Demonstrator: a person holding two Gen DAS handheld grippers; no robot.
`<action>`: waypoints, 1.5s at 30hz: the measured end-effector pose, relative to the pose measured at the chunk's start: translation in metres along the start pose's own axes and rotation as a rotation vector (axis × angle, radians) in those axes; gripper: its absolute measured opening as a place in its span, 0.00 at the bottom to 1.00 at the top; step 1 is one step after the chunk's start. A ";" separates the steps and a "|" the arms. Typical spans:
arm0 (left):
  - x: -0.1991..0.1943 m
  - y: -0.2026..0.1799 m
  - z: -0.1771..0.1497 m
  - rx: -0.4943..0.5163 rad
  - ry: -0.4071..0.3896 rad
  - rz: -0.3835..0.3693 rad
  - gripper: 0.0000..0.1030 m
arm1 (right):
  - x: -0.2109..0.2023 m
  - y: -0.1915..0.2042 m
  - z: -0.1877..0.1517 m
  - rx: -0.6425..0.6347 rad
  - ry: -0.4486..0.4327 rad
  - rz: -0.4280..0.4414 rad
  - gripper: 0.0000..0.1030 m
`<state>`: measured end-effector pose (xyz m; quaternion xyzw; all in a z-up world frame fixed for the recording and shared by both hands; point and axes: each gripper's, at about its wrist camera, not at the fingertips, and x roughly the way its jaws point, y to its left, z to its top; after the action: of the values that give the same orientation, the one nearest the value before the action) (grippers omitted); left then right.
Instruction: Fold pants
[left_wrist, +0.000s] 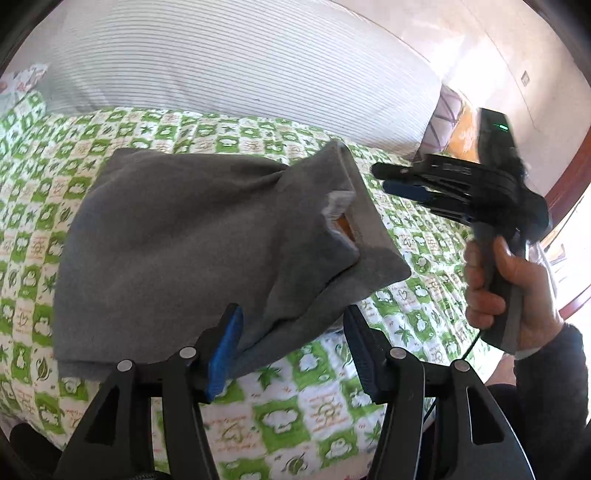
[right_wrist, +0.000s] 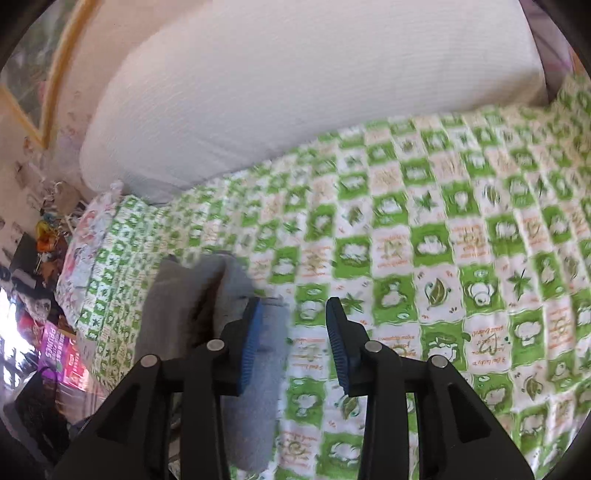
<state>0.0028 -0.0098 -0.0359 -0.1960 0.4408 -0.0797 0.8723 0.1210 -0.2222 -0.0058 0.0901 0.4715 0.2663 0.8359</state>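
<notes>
The grey pants (left_wrist: 192, 240) lie folded into a compact bundle on the green-and-white checked bedspread (left_wrist: 295, 417). My left gripper (left_wrist: 291, 325) is open, its blue-padded fingers on either side of the bundle's near corner, not clamped on it. My right gripper (left_wrist: 384, 179) hovers to the right of the bundle, held in a hand. In the right wrist view it (right_wrist: 295, 325) is open and empty, with the grey pants (right_wrist: 195, 306) blurred at its left finger.
A large white striped pillow (left_wrist: 229, 62) lies across the far side of the bed; it also shows in the right wrist view (right_wrist: 295, 85). Beyond the bed's left edge there is floor clutter and a purple box (right_wrist: 59, 347). A wall stands at the far right (left_wrist: 498, 55).
</notes>
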 end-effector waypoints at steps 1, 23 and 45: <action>-0.003 0.003 0.000 -0.008 -0.003 0.004 0.56 | -0.006 0.007 -0.002 -0.014 -0.019 0.012 0.36; -0.016 0.157 0.032 -0.217 -0.007 0.145 0.62 | 0.001 0.081 -0.081 -0.061 -0.007 -0.097 0.52; 0.119 0.122 0.115 -0.139 0.192 0.125 0.62 | 0.026 0.064 -0.089 -0.075 0.086 -0.202 0.13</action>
<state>0.1623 0.0948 -0.1127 -0.2194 0.5382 -0.0128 0.8136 0.0347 -0.1635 -0.0472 -0.0006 0.5035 0.2016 0.8401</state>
